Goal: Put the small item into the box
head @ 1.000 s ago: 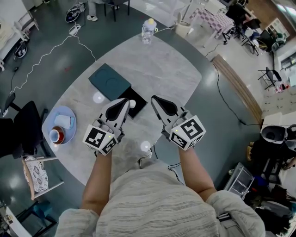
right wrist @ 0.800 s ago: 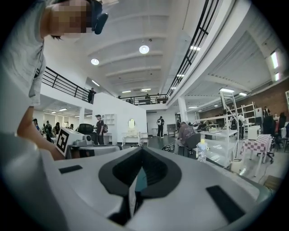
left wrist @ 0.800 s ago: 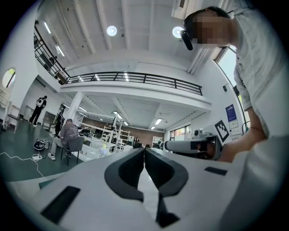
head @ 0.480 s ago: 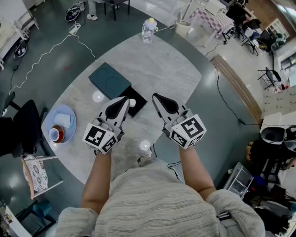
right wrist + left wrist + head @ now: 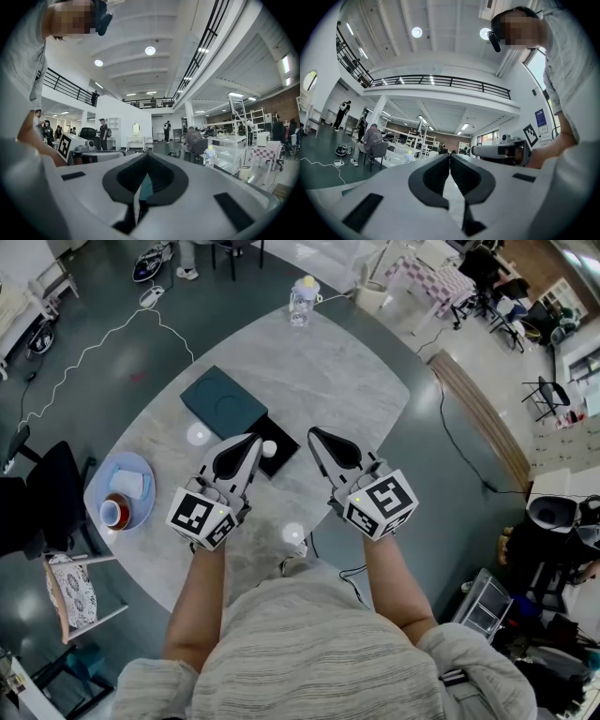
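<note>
Head view, left to right: blue plate (image 5: 141,461) with cup (image 5: 114,514); teal lid (image 5: 222,401); left gripper (image 5: 254,440), jaws pressed together, empty; small white item (image 5: 269,448) resting on black box (image 5: 284,458), just beside that tip; right gripper (image 5: 313,435), jaws likewise together, empty. Risk: a nudge from the near tip could roll the item off, across the table (image 5: 347,381)

Open tabletop (image 5: 328,381) beyond black box (image 5: 284,457), teal lid (image 5: 221,401) alongside, bottle (image 5: 300,301) seemingly far off
</note>
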